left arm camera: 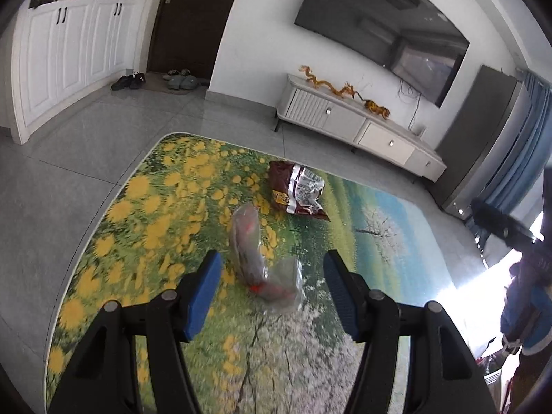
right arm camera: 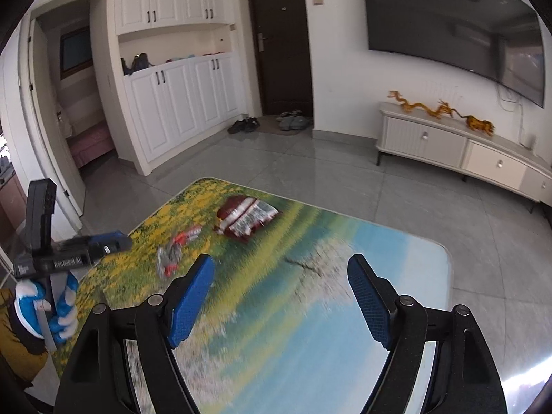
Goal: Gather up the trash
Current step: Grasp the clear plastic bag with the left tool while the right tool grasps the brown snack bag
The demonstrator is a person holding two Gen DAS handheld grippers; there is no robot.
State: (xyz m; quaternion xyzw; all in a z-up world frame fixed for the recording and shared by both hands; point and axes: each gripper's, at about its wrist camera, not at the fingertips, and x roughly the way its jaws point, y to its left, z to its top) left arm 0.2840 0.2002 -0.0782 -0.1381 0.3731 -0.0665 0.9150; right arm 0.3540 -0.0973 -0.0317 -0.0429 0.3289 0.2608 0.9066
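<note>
A clear crumpled plastic wrapper (left arm camera: pixel 262 255) with red print lies on the flower-print table top (left arm camera: pixel 138 227). My left gripper (left arm camera: pixel 272 262) is open above it, with the wrapper between its blue fingers. A dark red and silver snack bag (left arm camera: pixel 298 189) lies farther back. In the right wrist view the wrapper (right arm camera: pixel 176 252) and the snack bag (right arm camera: pixel 246 219) lie to the left of and beyond my right gripper (right arm camera: pixel 281 269), which is open and empty over the table. The left gripper (right arm camera: pixel 107 241) shows there at the left, held by a blue-gloved hand.
The table (right arm camera: pixel 431 262) has rounded corners and grey tile floor around it. A white TV cabinet (right arm camera: pixel 448 145) with gold dragon figures stands under a wall TV (right arm camera: pixel 448 31). White cupboards (right arm camera: pixel 179 100), a dark door (right arm camera: pixel 279 45) and shoes (right arm camera: pixel 269 122) are at the back.
</note>
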